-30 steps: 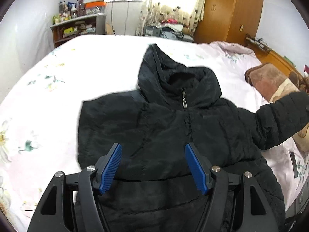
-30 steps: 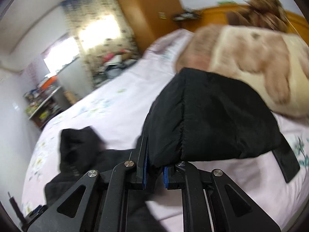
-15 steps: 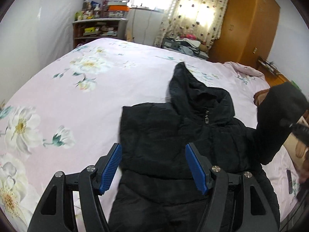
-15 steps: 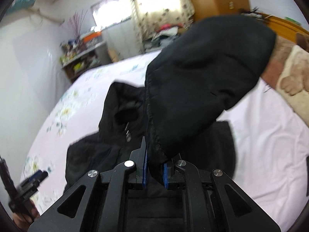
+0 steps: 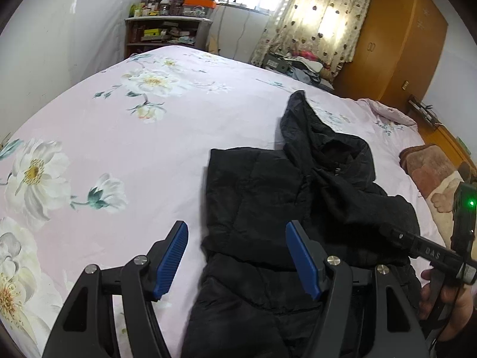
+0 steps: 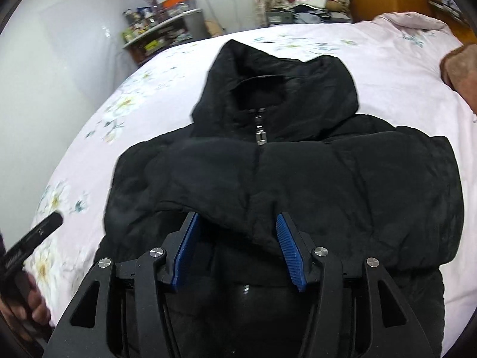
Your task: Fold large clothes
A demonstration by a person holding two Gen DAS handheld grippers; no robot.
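Note:
A black hooded puffer jacket lies front up on the bed, zipped, hood toward the far side. In the right wrist view its sleeve lies folded across the chest of the jacket. The cuff rests loose between the blue pads of my right gripper, whose jaws are opening and do not press on it. My left gripper hovers open over the jacket's left edge, one pad above the sheet, nothing between its fingers.
The pink flowered bed sheet spreads wide to the left. A brown plush blanket lies at the bed's right. A cluttered shelf, a curtain and an orange wardrobe stand beyond the bed. The person's hand holds the right tool.
The right gripper swung the sleeve from the bed's right side over the jacket's chest, lowered it and opened off it. The left gripper slid left to the jacket's edge.

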